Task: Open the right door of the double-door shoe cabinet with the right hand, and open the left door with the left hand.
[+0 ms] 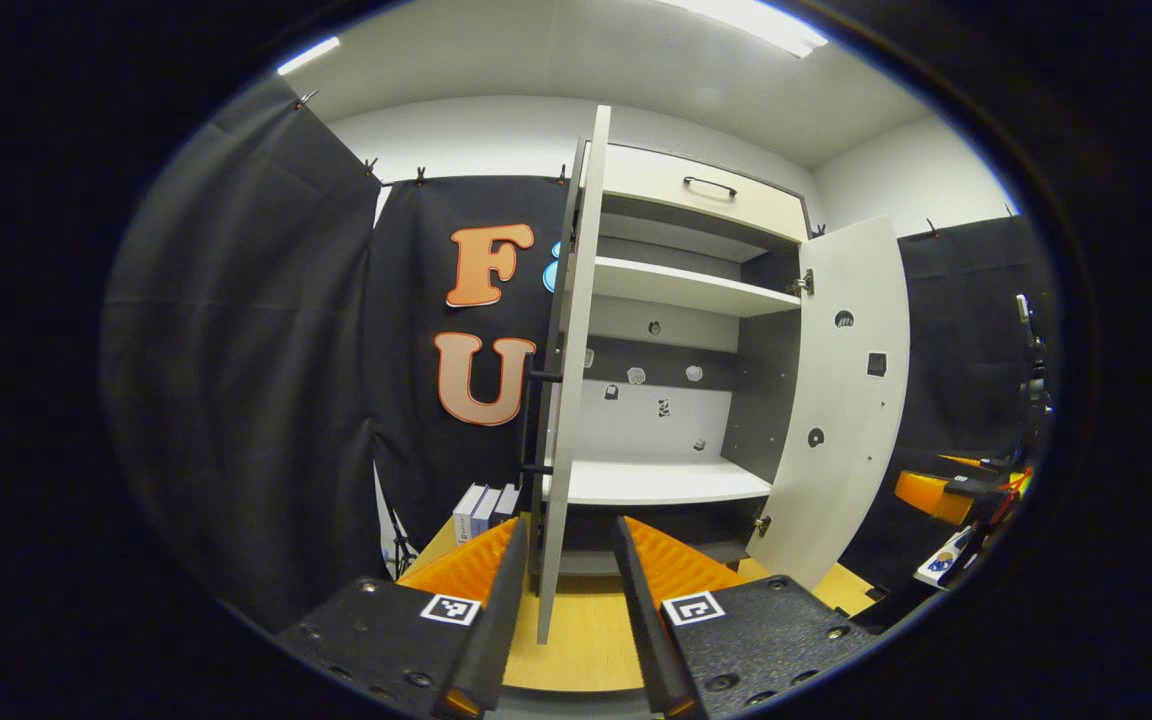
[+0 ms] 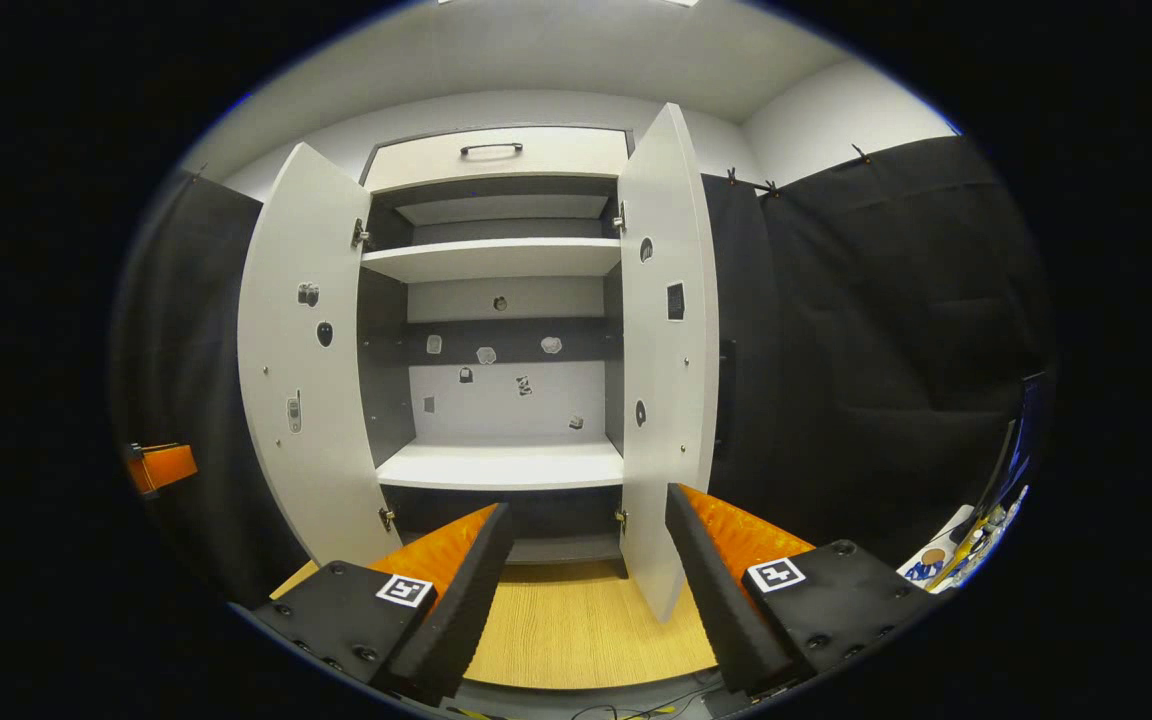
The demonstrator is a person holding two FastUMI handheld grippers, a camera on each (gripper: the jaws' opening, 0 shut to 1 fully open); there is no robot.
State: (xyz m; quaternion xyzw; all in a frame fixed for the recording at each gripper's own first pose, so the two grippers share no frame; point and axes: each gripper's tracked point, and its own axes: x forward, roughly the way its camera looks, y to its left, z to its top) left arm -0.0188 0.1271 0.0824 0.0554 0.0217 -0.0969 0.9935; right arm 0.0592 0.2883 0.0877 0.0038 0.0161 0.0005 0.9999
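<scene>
left gripper (image 1: 568,590) spread wide, my fingers straddling the edge of the tall white left door (image 1: 568,400) | white double-door shoe cabinet (image 2: 501,300) fully open ahead | right door (image 2: 664,360) swung out | right gripper (image 2: 586,570) wide, holding nothing

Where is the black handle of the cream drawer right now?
In the right gripper view the black handle sits centred on the cream drawer front at the cabinet's top, above the upper white shelf, between the two open doors.

The left gripper view faces the cabinet (image 1: 676,340) from close at its left door's (image 1: 568,380) edge, the right gripper view squarely from farther back, both sharing its open shelves.
</scene>
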